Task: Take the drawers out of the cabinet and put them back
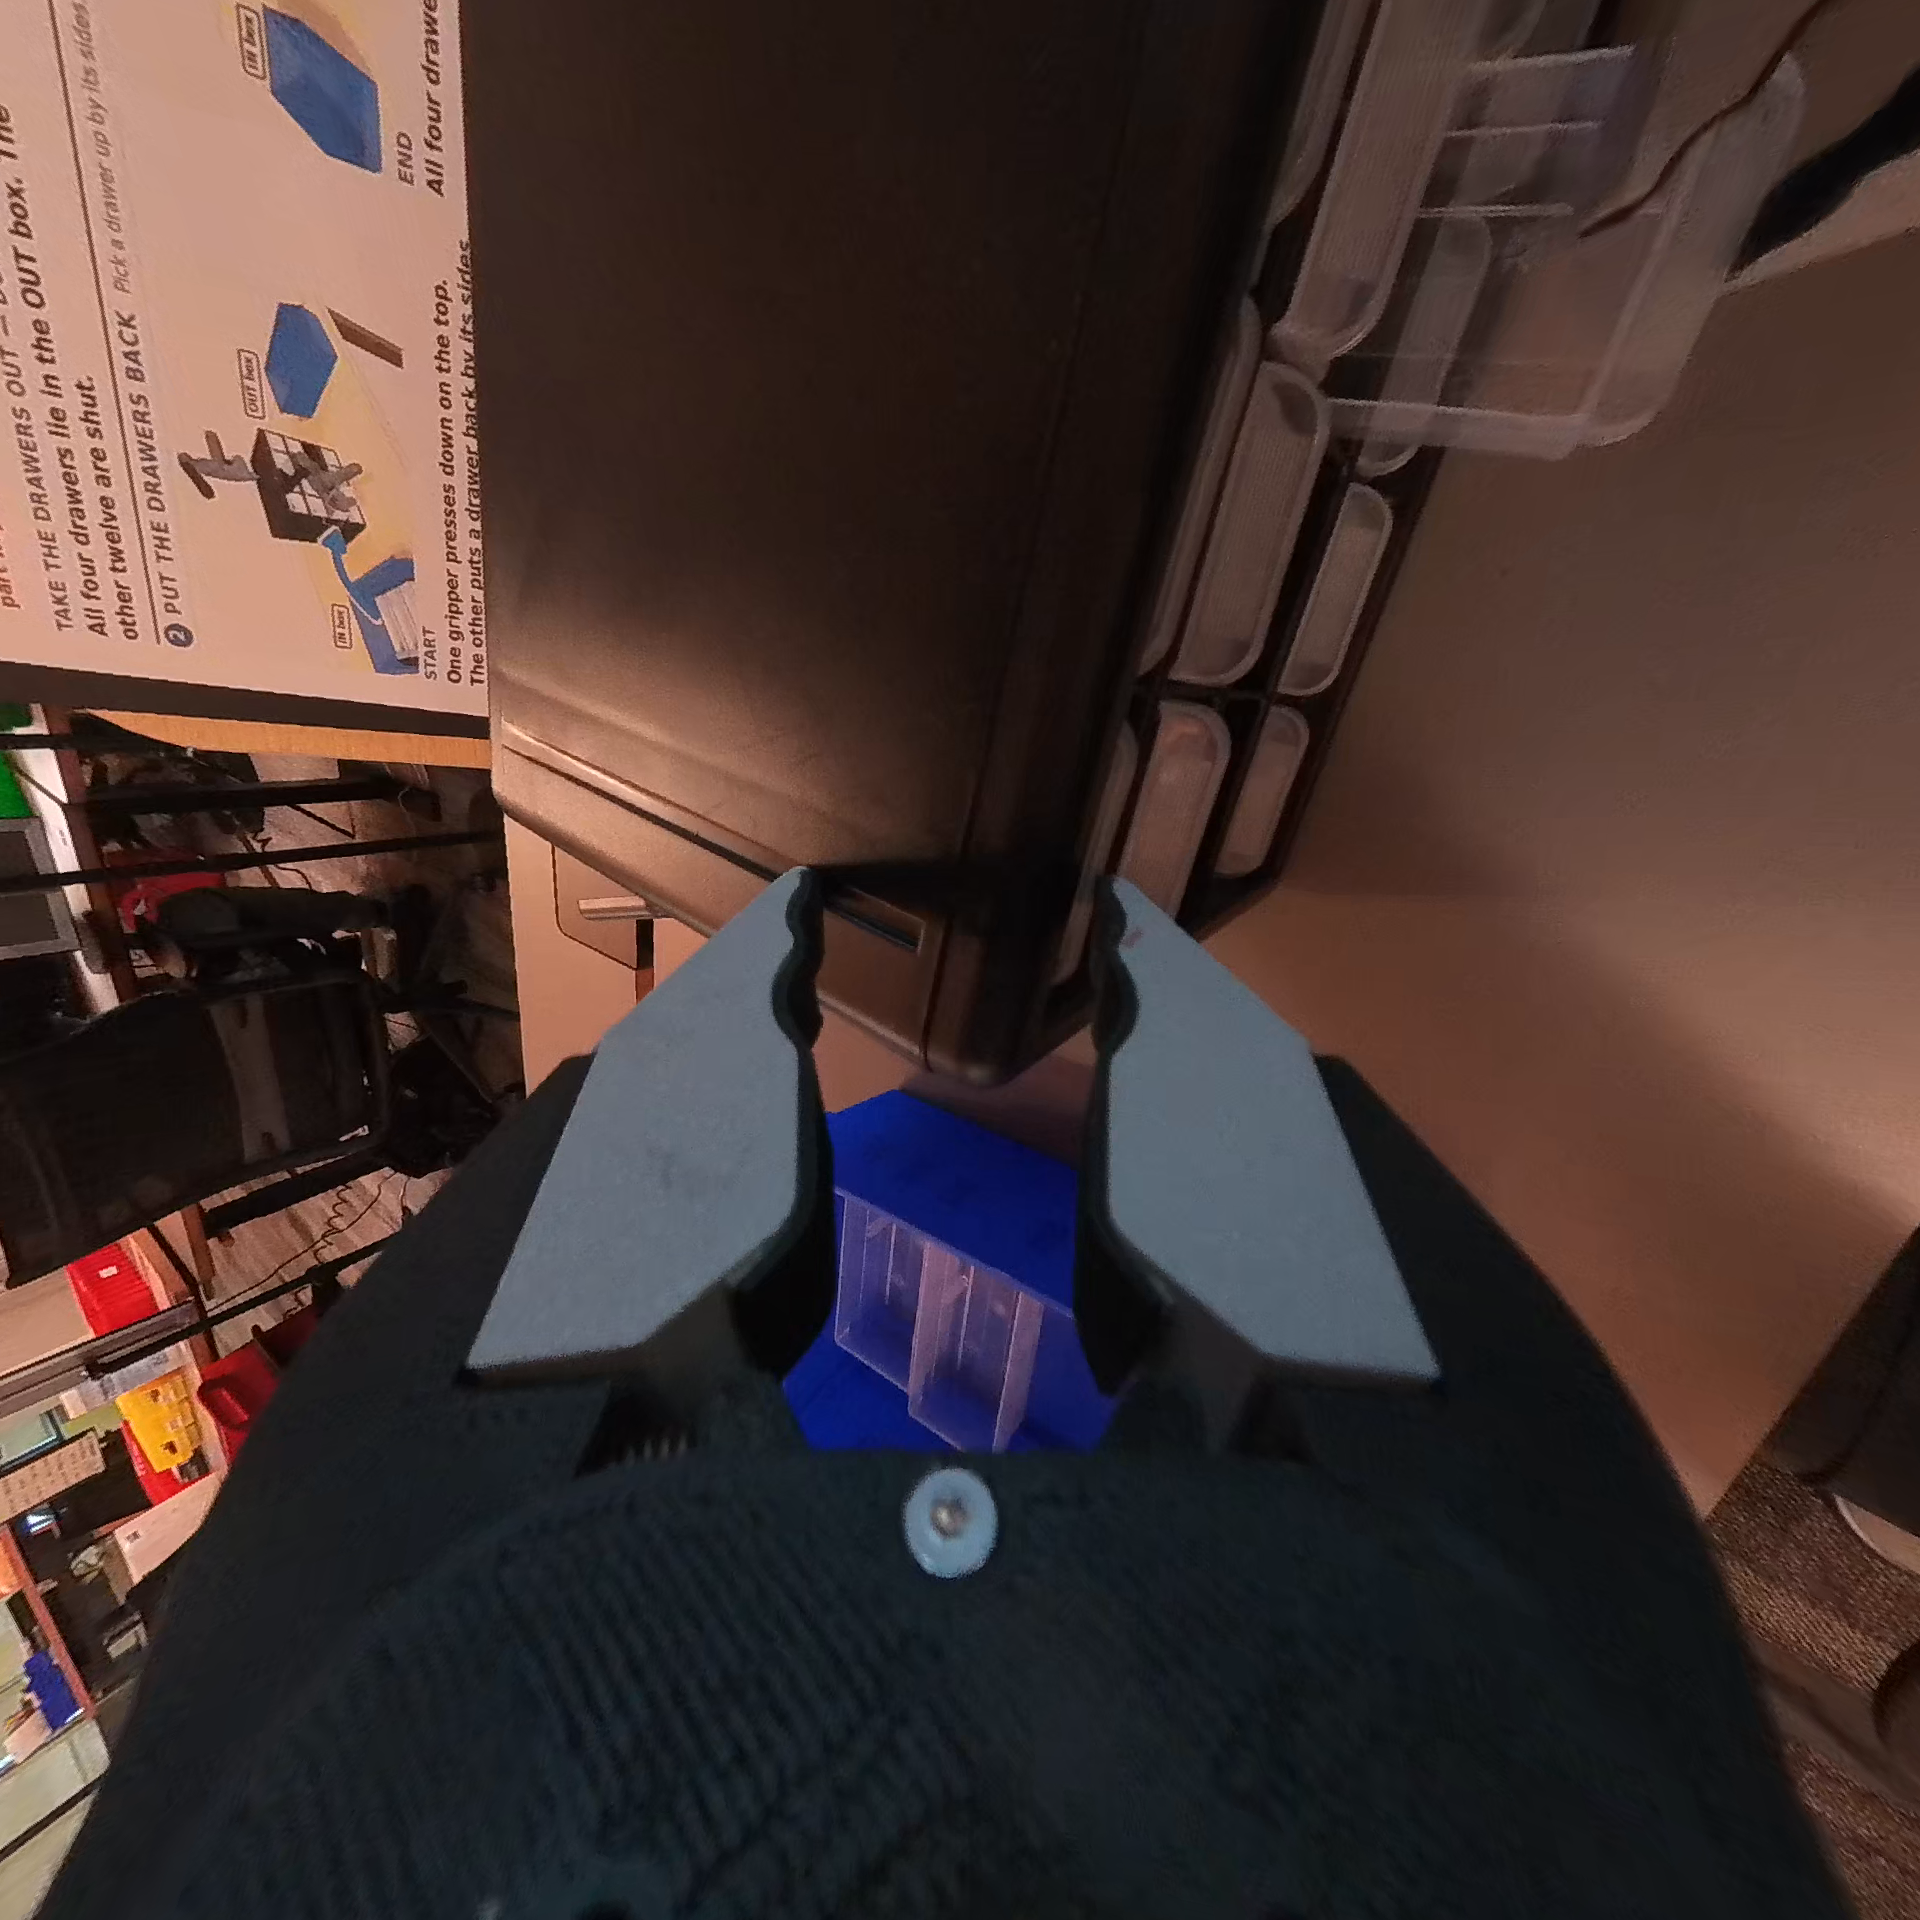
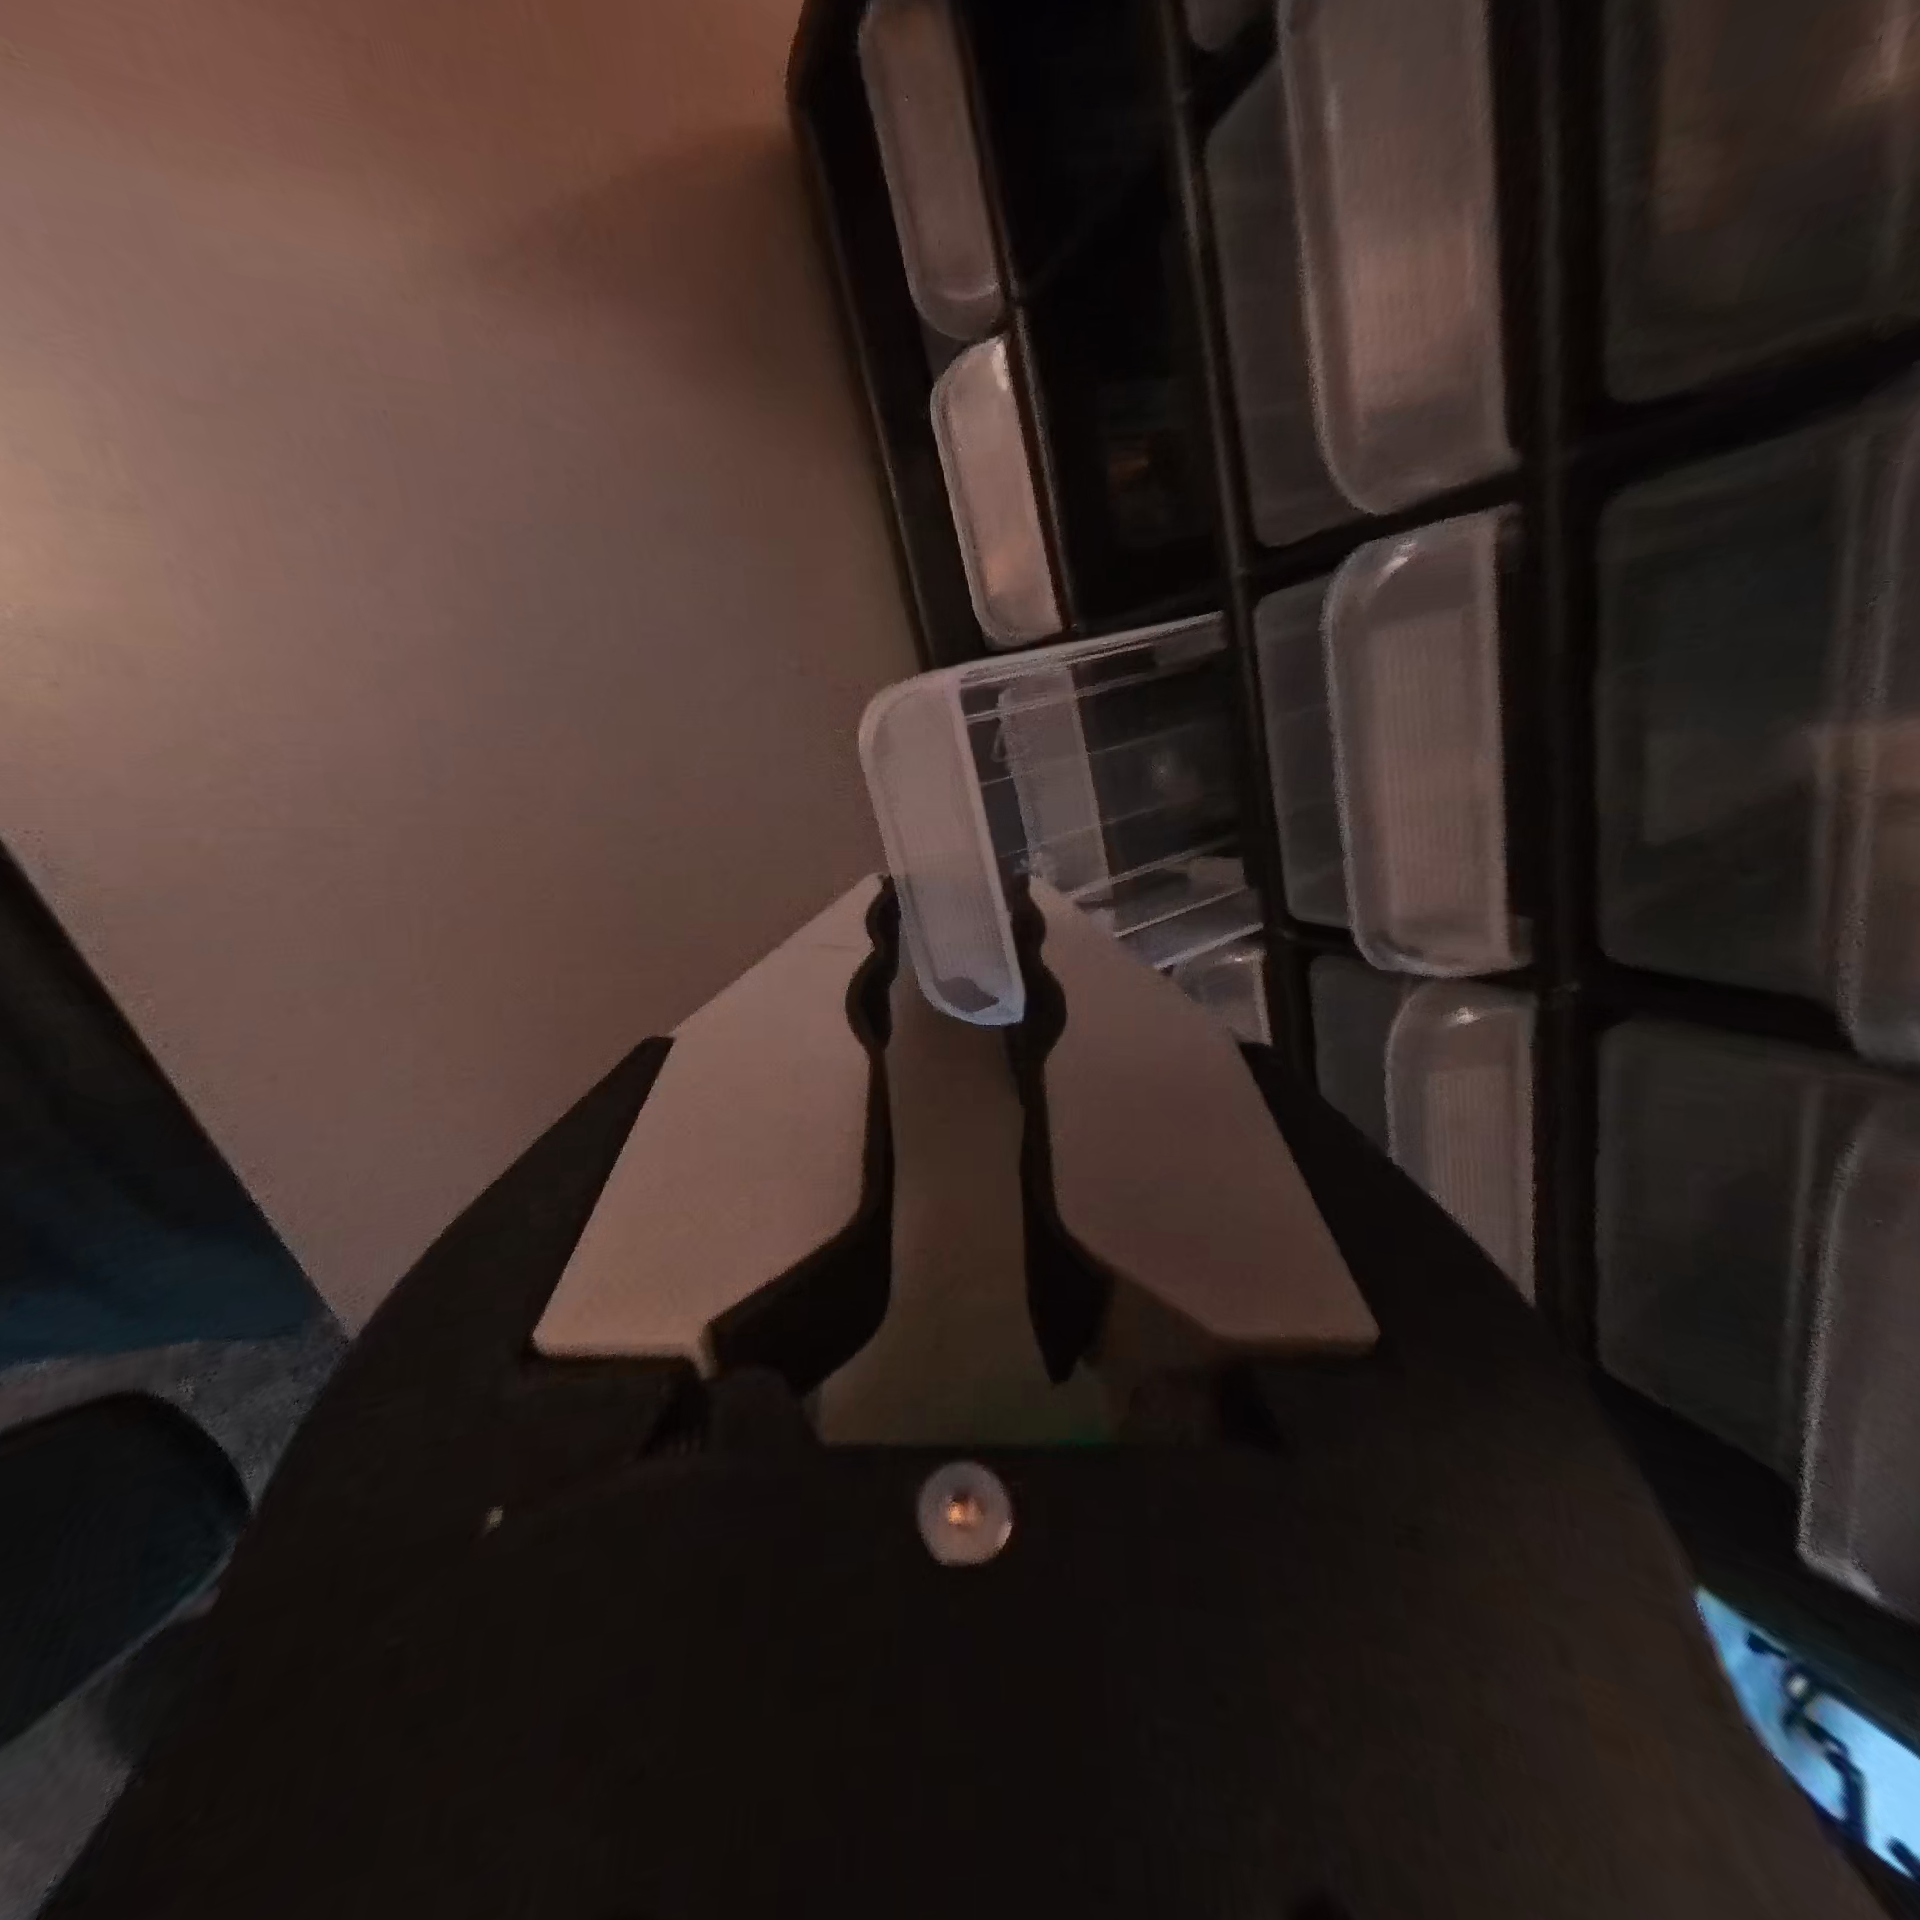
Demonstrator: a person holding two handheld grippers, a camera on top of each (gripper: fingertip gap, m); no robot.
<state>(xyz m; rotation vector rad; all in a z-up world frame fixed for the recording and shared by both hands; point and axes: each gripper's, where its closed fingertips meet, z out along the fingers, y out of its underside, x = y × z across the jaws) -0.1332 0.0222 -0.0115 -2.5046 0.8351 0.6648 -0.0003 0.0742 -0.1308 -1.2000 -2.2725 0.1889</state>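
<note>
The right gripper (image 2: 956, 940) pinches the handle lip of a clear drawer (image 2: 1049, 790) half out of the black cabinet (image 1: 831, 436). The left gripper (image 1: 951, 925), jaws spread, rests against the cabinet's top corner.

From the left wrist view we look forward along the left gripper (image 1: 951, 904), rolled sideways, close against a corner of the dark cabinet (image 1: 831, 416); its flat outer panel fills the frame ahead of the fingertips, with the drawer fronts raking away to one side. From the right wrist view we look along the right gripper (image 2: 956, 914), very near the cabinet's drawer face, which runs obliquely past the fingertips. Both views share that face and the clear drawer (image 2: 1039, 790) standing out from it, seen farther off in the left wrist view (image 1: 1538, 343).
</note>
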